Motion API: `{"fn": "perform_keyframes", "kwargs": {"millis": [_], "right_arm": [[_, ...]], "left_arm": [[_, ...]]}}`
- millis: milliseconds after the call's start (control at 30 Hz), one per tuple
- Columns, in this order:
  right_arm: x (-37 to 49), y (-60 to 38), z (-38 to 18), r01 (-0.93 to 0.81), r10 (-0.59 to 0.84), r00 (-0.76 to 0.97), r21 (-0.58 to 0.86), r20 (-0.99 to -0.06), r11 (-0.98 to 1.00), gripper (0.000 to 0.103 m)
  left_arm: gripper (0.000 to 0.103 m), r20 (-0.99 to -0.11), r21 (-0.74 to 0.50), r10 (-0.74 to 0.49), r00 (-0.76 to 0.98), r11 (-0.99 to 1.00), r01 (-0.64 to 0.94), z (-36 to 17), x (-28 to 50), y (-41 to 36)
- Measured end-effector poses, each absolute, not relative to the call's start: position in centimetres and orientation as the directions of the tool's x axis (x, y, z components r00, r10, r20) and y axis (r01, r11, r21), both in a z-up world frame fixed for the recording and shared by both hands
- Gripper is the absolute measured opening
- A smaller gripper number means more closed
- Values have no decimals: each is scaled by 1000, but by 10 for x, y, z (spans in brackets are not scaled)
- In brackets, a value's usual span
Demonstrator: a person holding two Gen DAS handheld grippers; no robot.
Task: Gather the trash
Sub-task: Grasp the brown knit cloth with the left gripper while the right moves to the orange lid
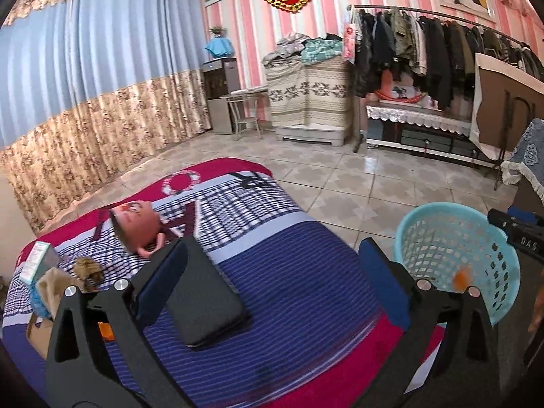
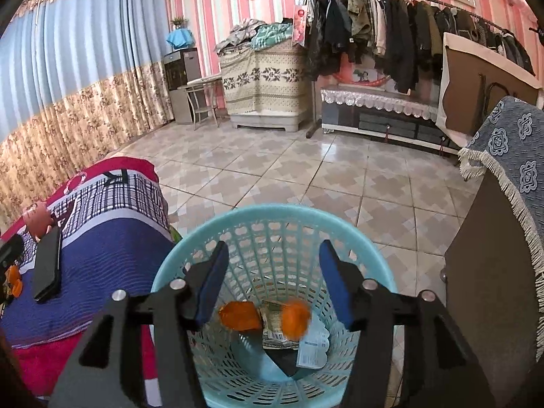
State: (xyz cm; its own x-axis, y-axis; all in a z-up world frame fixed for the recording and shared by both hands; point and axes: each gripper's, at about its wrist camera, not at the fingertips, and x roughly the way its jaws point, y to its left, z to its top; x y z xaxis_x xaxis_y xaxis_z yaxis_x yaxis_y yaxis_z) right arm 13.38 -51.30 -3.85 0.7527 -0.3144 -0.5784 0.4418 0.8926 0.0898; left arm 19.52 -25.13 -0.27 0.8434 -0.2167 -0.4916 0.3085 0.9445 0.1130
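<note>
Presently, items listed near to far.

Right gripper [image 2: 273,282]: jaws partly open, nothing between the pads; poised directly over the mouth of the basket.

Basket [image 2: 190,255]: pale blue, perforated plastic, standing on the tiled floor just beside the bed's near corner. Contents: one orange peel piece [image 2: 239,316] lying at the bottom, a second orange scrap [image 2: 295,318] blurred, apparently mid-fall, plus paper wrappers [image 2: 311,346].

Left gripper [image 1: 272,278]: jaws at full spread, empty; hovering over the bed's near edge.

Bed [image 1: 289,272]: striped blue, white and crimson cover. On it, nearest: a black flat case [image 1: 207,302], under the left gripper's left finger. Beyond it, toward the middle: a pink piggy-shaped pot [image 1: 137,226]. At the bed's left edge: a small carton [image 1: 35,261], a brown crumpled scrap [image 1: 86,268], and a tan paper item [image 1: 49,287] partly hidden by the gripper frame.

Far side: floral curtain, covered cabinet, clothes rail.

Step in hand, by judgement: a drop into the basket, the orange scrap just let go. Next move calls for the left gripper to swing to the bed's left edge, centre the brown crumpled scrap between the wide jaws, and close; the case and pot look like keepers, to be left alone.
</note>
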Motion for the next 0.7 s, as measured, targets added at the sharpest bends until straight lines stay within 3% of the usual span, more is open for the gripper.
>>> {"fn": "perform_keyframes", "kwargs": {"millis": [100, 233, 333, 700], "right_arm": [[131, -514, -35, 449, -319, 757, 100, -570, 888, 58], [130, -505, -31, 451, -334, 761, 83, -557, 889, 77], [134, -491, -27, 437, -343, 766, 51, -544, 898, 83], [149, -418, -24, 303, -261, 810, -6, -525, 953, 92]], "left_arm": [[97, -490, 112, -196, 850, 952, 284, -1, 191, -235], [97, -488, 101, -165, 857, 965, 243, 2, 186, -205], [97, -488, 103, -121, 864, 975, 195, 3, 185, -175], [97, -527, 122, 65, 847, 992, 0, -10, 195, -53]]}}
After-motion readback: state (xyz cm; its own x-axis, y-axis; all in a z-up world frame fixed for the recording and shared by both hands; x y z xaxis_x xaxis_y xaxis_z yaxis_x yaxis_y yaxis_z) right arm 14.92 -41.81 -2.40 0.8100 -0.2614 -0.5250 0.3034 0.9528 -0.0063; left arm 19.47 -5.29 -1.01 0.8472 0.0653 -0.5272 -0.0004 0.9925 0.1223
